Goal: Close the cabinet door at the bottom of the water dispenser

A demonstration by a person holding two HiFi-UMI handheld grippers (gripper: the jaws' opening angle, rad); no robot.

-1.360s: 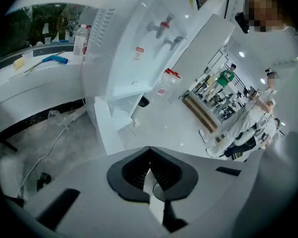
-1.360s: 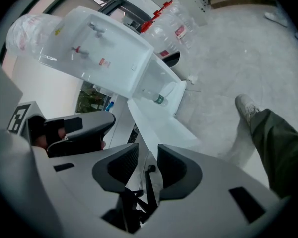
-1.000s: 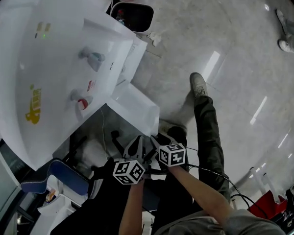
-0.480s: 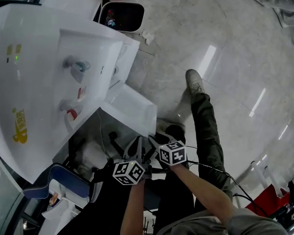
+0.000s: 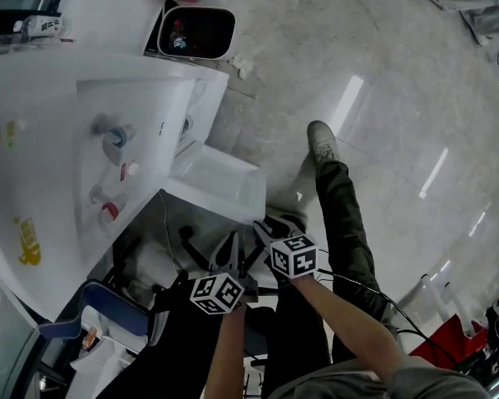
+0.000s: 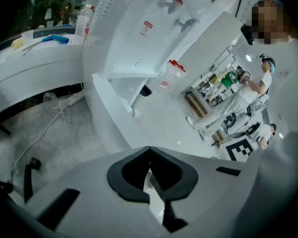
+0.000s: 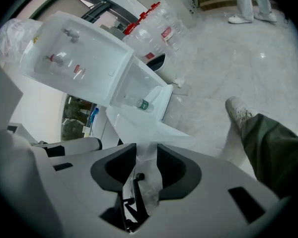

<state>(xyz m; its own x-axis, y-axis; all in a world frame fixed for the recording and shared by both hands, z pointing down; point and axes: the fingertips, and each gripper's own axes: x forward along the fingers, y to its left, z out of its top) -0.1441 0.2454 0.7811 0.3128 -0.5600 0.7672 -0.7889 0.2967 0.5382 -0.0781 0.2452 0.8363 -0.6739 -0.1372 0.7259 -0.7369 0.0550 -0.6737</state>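
The white water dispenser (image 5: 58,165) stands at the left, and its bottom cabinet door (image 5: 212,181) is swung open toward me. My right gripper (image 5: 268,225) is at the door's free corner. In the right gripper view its jaws (image 7: 146,150) have just been closing a little and still stand apart, with the door's edge (image 7: 139,125) showing between the tips. I cannot see the pads pressing on it. A bottle (image 7: 141,104) lies inside the open cabinet. My left gripper (image 5: 226,252) hangs beside the right one, just short of the door (image 6: 111,110), its jaws (image 6: 149,150) shut on nothing.
A black bin (image 5: 195,32) stands beyond the dispenser. My leg and shoe (image 5: 320,144) are right of the door. A blue chair (image 5: 100,302) and a black chair base (image 5: 191,239) sit under my left arm. Large water bottles (image 7: 159,24) stand behind; people (image 6: 248,93) stand farther off.
The head view has swung, so the dispenser has slid left and the bin is nearer the top. My right gripper has edged up to the door's corner, and the left one has crept forward beside it.
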